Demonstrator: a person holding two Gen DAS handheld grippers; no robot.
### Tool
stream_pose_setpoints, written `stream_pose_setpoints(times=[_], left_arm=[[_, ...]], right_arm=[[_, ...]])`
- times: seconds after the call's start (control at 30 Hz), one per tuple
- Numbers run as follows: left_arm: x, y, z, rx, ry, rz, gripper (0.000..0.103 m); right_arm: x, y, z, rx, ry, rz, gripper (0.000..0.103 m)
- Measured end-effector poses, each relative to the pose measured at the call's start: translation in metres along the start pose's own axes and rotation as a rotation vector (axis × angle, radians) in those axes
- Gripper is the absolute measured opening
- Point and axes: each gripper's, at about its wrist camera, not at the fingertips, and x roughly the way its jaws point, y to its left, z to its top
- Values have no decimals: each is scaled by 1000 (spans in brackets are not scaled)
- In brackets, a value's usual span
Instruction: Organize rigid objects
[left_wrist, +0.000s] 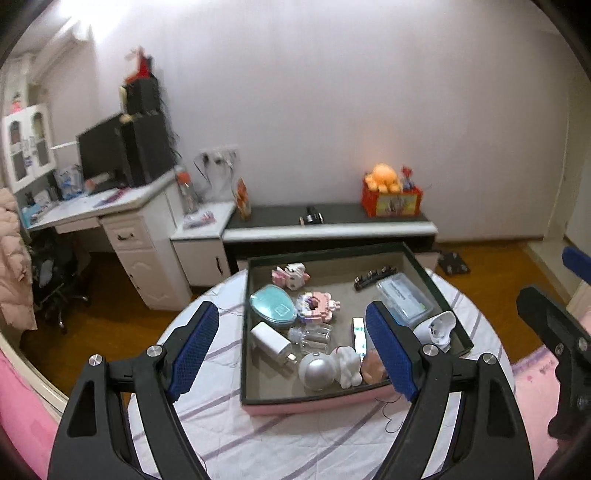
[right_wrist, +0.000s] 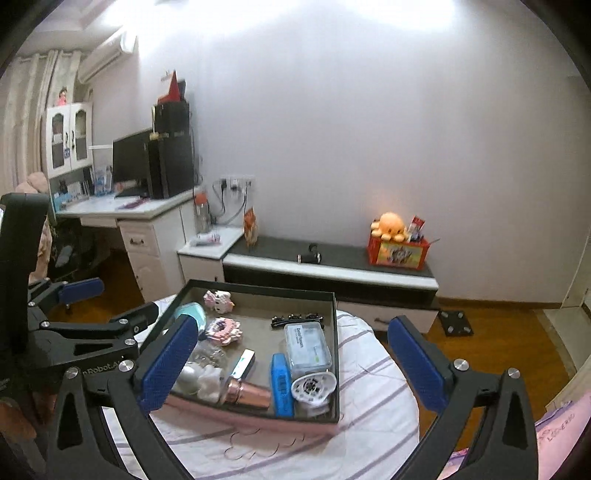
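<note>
A shallow dark tray with a pink base (left_wrist: 317, 400) (right_wrist: 258, 290) sits on a round table with a striped white cloth (left_wrist: 258, 435) (right_wrist: 373, 398). It holds several small items: a teal case (left_wrist: 273, 306), a pink block toy (left_wrist: 316, 306), a white charger (left_wrist: 269, 341), a silver ball (left_wrist: 317, 371), a clear floss box (right_wrist: 306, 345), a blue box (right_wrist: 281, 380), a rose-gold tube (right_wrist: 247, 393) and a white shell-shaped piece (right_wrist: 312, 386). My left gripper (left_wrist: 293, 354) is open and empty above the tray's near side. My right gripper (right_wrist: 295, 365) is open and empty above the tray.
A low dark-topped bench (left_wrist: 332, 221) with an orange plush on a red box (left_wrist: 389, 195) stands against the far wall. A white desk with a monitor (left_wrist: 107, 155) is at the left. Pink bedding (left_wrist: 22, 413) lies near the left. The floor is wood.
</note>
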Motion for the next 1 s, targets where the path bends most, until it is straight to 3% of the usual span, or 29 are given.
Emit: stream_pose_setpoints(times=[0.23,0.4,0.53,0.67,1.0], left_arm=[[-62,5,-47,-28,-271,37,84],[-92,5,-74,-49,-379,-37,87],[-109,4,-92,-51,-468,-49,91],[-120,-3,-104,-19,-525,-50,94],[-128,-6,-121,-28,-546,-48,95]], right_arm=[[-54,17,-39,-5,-203,-87,103],[-78,17,-65,62,-315,-125,103],[-94,19,-82,61,-386,-177,103],[-106,22,-97,57,-431,-199,103],[-120,23,-116,76,-471,-211,103]])
